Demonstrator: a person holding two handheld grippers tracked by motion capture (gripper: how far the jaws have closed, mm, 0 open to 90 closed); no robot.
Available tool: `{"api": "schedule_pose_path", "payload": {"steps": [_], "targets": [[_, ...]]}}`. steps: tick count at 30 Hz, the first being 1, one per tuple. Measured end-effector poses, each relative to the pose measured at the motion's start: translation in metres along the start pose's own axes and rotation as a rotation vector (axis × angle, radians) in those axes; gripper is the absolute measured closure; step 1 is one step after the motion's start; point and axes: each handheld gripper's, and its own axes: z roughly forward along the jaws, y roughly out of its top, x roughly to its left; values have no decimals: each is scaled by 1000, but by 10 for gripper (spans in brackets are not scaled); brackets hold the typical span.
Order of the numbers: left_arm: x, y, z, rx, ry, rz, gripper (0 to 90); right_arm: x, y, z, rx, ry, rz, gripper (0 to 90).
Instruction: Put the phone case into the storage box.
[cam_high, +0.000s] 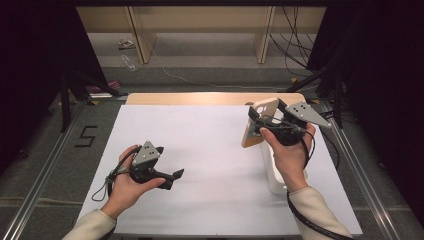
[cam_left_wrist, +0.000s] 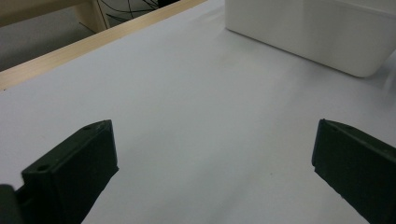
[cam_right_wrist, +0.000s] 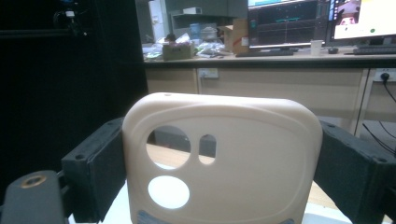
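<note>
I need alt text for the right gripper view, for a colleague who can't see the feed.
A beige phone case stands upright between the two black jaws of the right hand-held gripper, pressed at both edges, its camera cutouts at the left. Behind it are a wooden counter and lit monitors.

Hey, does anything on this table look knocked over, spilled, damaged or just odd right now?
Nothing stands out. The right gripper holds a beige phone case by its sides above the white bin; the case looks intact. The left gripper is open over the bare white table. No spills.
</note>
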Motion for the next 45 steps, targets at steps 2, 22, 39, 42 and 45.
{"api": "schedule_pose_path", "payload": {"steps": [2, 22, 39, 42, 45], "targets": [[0, 0, 0, 0, 0, 0, 0, -1, 1, -1, 1, -5, 2, 118], [1, 0, 0, -2, 3, -3, 0, -16, 5, -6, -6, -62, 1, 118], [1, 0, 0, -2, 5, -5, 0, -26, 7, -10, -7, -100, 4, 118], [1, 0, 0, -3, 5, -5, 0, -28, 8, -10, -8, -105, 0, 118], [1, 0, 0, -2, 6, -5, 0, -30, 8, -11, -9, -116, -1, 118]]}}
